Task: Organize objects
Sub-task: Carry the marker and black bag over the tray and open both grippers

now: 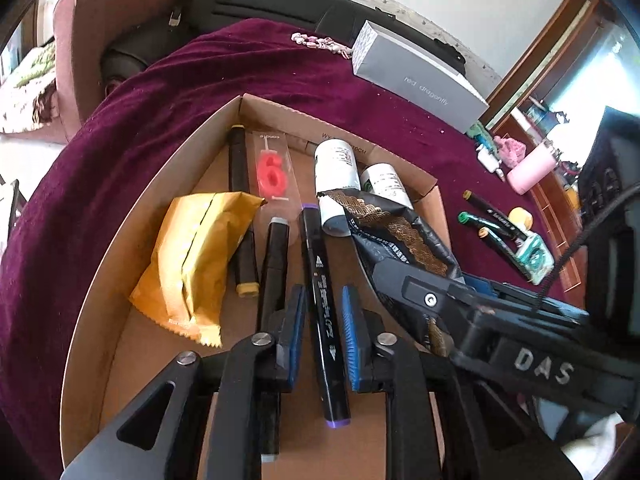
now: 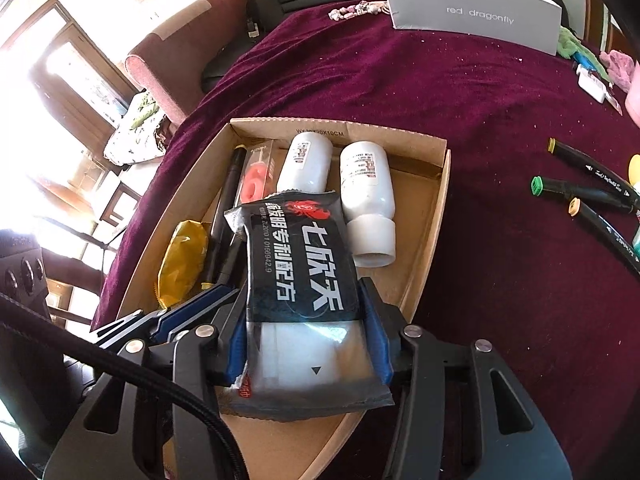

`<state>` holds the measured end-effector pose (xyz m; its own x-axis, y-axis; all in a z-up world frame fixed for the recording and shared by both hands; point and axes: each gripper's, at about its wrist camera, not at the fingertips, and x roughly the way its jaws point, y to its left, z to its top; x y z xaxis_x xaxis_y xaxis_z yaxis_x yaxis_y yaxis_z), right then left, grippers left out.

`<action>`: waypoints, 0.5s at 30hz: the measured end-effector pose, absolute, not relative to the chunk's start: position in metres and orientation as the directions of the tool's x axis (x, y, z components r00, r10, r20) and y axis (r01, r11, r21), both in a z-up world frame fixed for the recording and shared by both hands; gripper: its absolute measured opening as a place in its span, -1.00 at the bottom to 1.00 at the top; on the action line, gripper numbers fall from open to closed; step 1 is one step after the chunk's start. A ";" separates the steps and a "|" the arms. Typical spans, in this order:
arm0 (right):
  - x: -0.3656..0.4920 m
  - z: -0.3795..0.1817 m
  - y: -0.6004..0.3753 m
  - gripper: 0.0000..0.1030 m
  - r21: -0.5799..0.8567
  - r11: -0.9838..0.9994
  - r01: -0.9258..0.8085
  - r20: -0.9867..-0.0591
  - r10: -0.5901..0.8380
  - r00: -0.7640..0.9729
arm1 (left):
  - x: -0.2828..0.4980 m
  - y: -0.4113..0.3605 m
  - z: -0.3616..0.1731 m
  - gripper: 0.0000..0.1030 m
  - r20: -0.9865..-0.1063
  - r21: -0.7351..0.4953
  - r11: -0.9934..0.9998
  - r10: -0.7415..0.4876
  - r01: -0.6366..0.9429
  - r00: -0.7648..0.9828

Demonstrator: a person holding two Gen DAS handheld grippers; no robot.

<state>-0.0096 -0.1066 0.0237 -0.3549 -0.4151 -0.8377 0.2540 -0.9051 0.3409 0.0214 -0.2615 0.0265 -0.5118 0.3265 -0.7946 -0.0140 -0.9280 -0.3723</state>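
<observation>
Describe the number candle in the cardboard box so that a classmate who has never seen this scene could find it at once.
Start at the open cardboard box on the purple cloth. Look toward its far end, between a black marker along the left wall and two white bottles. The candle is a red figure six in a clear packet, the only red thing in the box.

This is looking like a home living room. A soft red cloth [image 2: 460, 128] is covering the table, a pink armchair [image 2: 180, 44] is sitting nearby, and sunlight is coming through a window [image 2: 60, 76].
</observation>
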 end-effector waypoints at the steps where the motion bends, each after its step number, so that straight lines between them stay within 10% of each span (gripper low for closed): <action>1: -0.010 0.023 -0.106 -0.03 0.345 -0.905 0.250 -0.838 -0.417 -0.353 | 0.023 -0.264 0.028 -0.62 -0.791 -0.385 -0.923 0.335 -0.009 -0.512; 7: -0.007 0.025 -0.104 0.37 0.363 -0.900 0.241 -0.831 -0.430 -0.353 | 0.038 -0.281 0.034 -0.50 -0.760 -0.453 -0.891 0.379 0.012 -0.528; 15: 0.005 0.026 -0.105 0.39 0.357 -0.896 0.266 -0.829 -0.435 -0.351 | 0.053 -0.301 0.046 -0.29 -0.715 -0.497 -0.866 0.378 0.047 -0.587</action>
<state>0.0053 -0.1054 0.0262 -0.3513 -0.4346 -0.8293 0.2659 -0.8956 0.3567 0.0532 -0.3011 0.0456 -0.5875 0.3783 -0.7154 0.0473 -0.8665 -0.4970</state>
